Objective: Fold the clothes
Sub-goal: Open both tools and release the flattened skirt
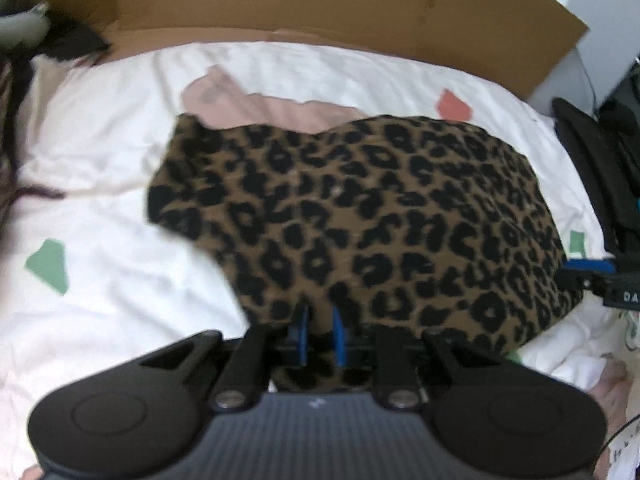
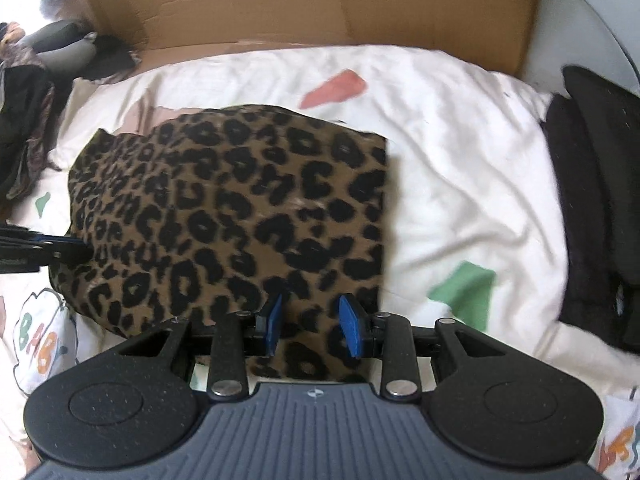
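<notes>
We hold a leopard-print garment (image 1: 360, 216) by its near edge over a bed covered in a white sheet (image 1: 100, 152) printed with green and red patches. Our left gripper (image 1: 320, 332) has its blue jaws drawn narrow, with a fold of the spotted cloth pinched between them. Our right gripper (image 2: 312, 328) stands with its jaws set wider, and the hem of the same garment is bunched between the two blue pads, which press on it at either side.

The garment lies spread across the middle of the bed, its far edge resting on a pale pink piece of clothing (image 1: 248, 104) that shows just beyond it. In the right wrist view the garment's right edge runs straight down the sheet, beside a green patch (image 2: 464, 288). In the same view the left gripper reaches in from the left margin and meets the cloth at its left edge.

A flattened cardboard box (image 1: 280, 0) stands along the far side of the bed. A stack of black fabric (image 2: 592, 200) sits at the right edge of the bed, and a heap of dark clothing (image 2: 28, 92) lies at the far left. Both views are blurred.
</notes>
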Demonstrator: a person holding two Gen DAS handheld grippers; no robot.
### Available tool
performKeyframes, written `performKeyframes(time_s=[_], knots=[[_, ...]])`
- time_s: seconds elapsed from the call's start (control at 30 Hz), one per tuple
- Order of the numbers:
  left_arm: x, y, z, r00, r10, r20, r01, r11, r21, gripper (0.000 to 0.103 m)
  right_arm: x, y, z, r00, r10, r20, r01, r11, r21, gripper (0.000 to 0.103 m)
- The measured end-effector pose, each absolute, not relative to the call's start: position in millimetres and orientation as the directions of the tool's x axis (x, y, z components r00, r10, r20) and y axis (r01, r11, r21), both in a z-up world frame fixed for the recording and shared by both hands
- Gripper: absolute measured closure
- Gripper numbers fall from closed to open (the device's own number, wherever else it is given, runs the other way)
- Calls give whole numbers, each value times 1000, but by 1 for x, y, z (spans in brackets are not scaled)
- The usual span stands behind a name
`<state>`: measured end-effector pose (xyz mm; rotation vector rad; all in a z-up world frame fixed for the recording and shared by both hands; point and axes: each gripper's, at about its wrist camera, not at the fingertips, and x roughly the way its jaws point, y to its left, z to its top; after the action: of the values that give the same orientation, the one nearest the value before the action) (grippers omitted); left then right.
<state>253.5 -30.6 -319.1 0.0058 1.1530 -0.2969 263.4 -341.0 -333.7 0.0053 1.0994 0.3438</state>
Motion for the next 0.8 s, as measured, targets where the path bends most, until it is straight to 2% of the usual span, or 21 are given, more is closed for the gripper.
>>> performKeyframes(time_s=[0.3, 0.5, 0.63, 0.73, 0.8], knots=[[236, -3, -300, 393, -232, -890, 153, 971, -186, 86, 248, -363, -315, 426, 269, -864, -180, 961, 210, 65], [225, -17, -307, 366, -262, -893, 188, 961, -205, 86, 229, -337, -313, 412, 307, -858, -232, 946, 228, 65], [225, -24, -322, 352, -240, -905, 199, 964, -178, 85, 227, -321, -324, 396, 297, -869, -260, 944, 204, 65], [228, -15, -330, 339, -184, -923, 170, 977, -132, 83, 229, -318, -333, 388, 257, -885, -277, 948, 153, 73], [229, -3, -331, 340, -167, -926, 132, 983, -129, 82, 231, -325, -336, 383, 238, -893, -249, 957, 148, 75]])
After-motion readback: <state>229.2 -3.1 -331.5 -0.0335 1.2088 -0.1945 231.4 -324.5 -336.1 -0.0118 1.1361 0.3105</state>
